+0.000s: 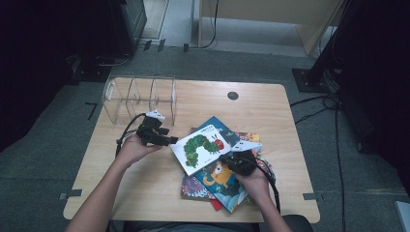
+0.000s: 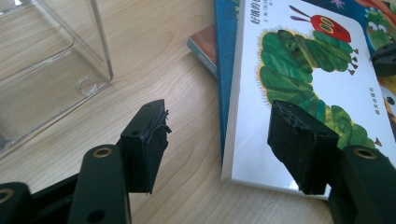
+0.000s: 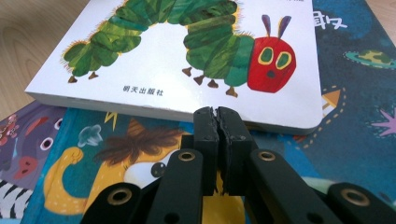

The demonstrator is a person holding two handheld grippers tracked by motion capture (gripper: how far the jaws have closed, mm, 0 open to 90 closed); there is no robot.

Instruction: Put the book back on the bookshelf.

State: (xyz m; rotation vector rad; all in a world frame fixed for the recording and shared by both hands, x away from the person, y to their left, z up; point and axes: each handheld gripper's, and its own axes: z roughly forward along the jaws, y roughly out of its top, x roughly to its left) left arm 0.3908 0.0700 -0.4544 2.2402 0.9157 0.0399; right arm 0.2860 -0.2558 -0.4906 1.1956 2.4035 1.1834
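High view shows your white caterpillar book (image 1: 203, 147) covering most of the pile (image 1: 220, 186). Your left gripper (image 1: 167, 140) is wide open with nothing inside, and your right gripper (image 3: 217, 116) is squeezed closed, empty.

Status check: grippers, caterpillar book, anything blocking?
Left gripper open at caterpillar book's edge. Right gripper shut, empty, against it. Clear rack stands apart.

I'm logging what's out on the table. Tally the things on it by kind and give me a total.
Picture books, overlapping in a pile, as far as I can tell: 5, with the white caterpillar book on top
Clear acrylic divider rack: 1
Hand-held grippers: 2, the left hand-held gripper and the right hand-held gripper
Total: 8
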